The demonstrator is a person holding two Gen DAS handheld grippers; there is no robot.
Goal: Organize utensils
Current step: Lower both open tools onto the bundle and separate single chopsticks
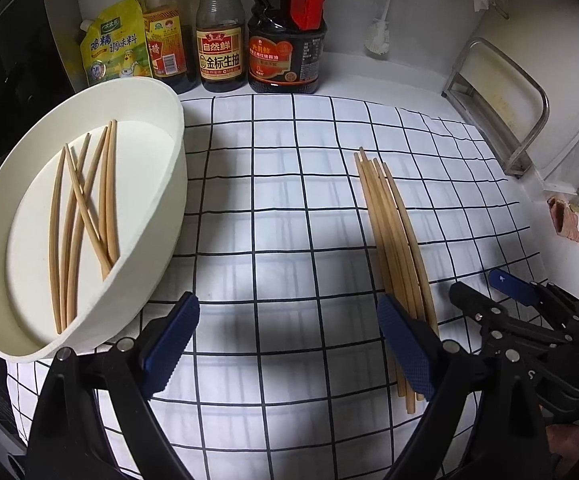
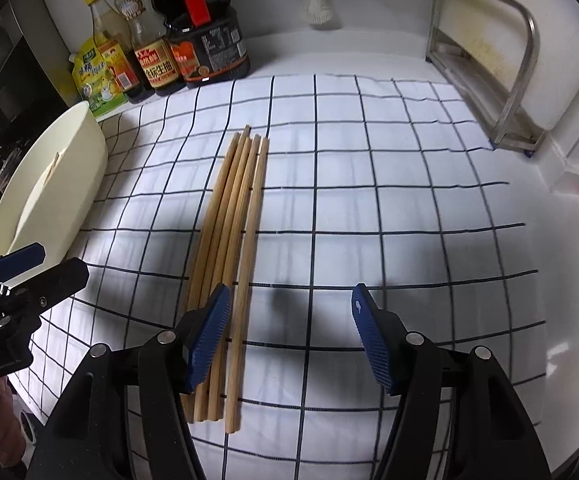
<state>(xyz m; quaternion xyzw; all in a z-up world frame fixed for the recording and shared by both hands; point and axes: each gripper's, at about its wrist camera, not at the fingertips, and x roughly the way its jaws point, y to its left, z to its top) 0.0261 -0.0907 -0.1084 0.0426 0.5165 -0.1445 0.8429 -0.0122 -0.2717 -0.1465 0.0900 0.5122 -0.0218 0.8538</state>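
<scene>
Several wooden chopsticks [image 1: 393, 240] lie in a bundle on the checked cloth [image 1: 273, 208]; they also show in the right wrist view [image 2: 233, 240]. A white oval tray [image 1: 157, 240] at the left holds several more chopsticks [image 1: 81, 216]; its wall shows in the right wrist view [image 2: 81, 184]. My left gripper [image 1: 289, 344] is open and empty above the cloth, between tray and bundle. My right gripper [image 2: 289, 340] is open and empty, its left finger over the bundle's near ends. The right gripper also shows in the left wrist view [image 1: 489, 292], and the left gripper in the right wrist view [image 2: 41, 268].
Sauce bottles [image 1: 221, 40] and a yellow seasoning pouch [image 1: 113, 44] stand at the back left. A metal rack [image 1: 501, 108] stands against the right wall. A white brush [image 1: 377, 36] hangs at the back wall.
</scene>
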